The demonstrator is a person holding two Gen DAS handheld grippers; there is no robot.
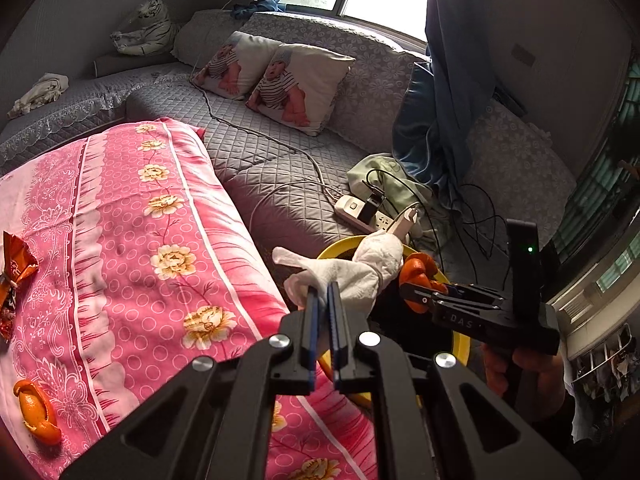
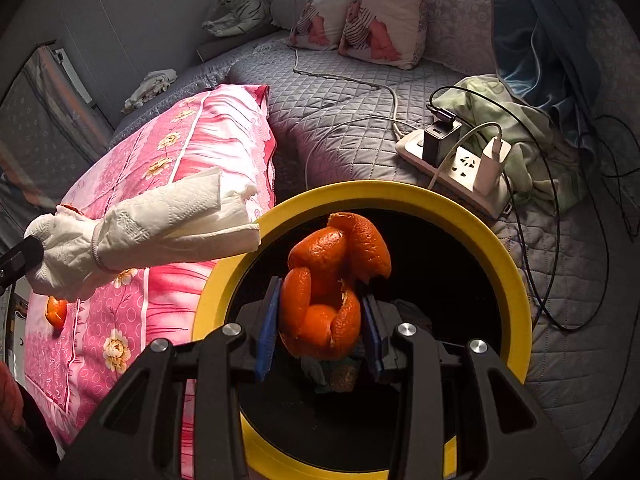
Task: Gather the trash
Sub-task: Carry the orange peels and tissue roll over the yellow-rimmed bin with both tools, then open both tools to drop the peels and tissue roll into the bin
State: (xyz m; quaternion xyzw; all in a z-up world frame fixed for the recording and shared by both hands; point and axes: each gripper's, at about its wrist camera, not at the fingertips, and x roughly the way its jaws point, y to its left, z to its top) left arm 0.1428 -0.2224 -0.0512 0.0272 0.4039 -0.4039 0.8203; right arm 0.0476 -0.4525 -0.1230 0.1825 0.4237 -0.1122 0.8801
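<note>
My left gripper is shut on a crumpled white paper towel, held just left of the yellow rim of the black trash bin. In the right wrist view the paper towel reaches toward the bin's rim. My right gripper is shut on an orange peel above the bin's dark opening. From the left wrist view the right gripper and its peel sit over the bin. Another orange peel and an orange snack wrapper lie on the pink floral cloth.
A white power strip with chargers and trailing black cables lies on the grey quilted sofa behind the bin. A green cloth, two printed pillows and a blue curtain are farther back.
</note>
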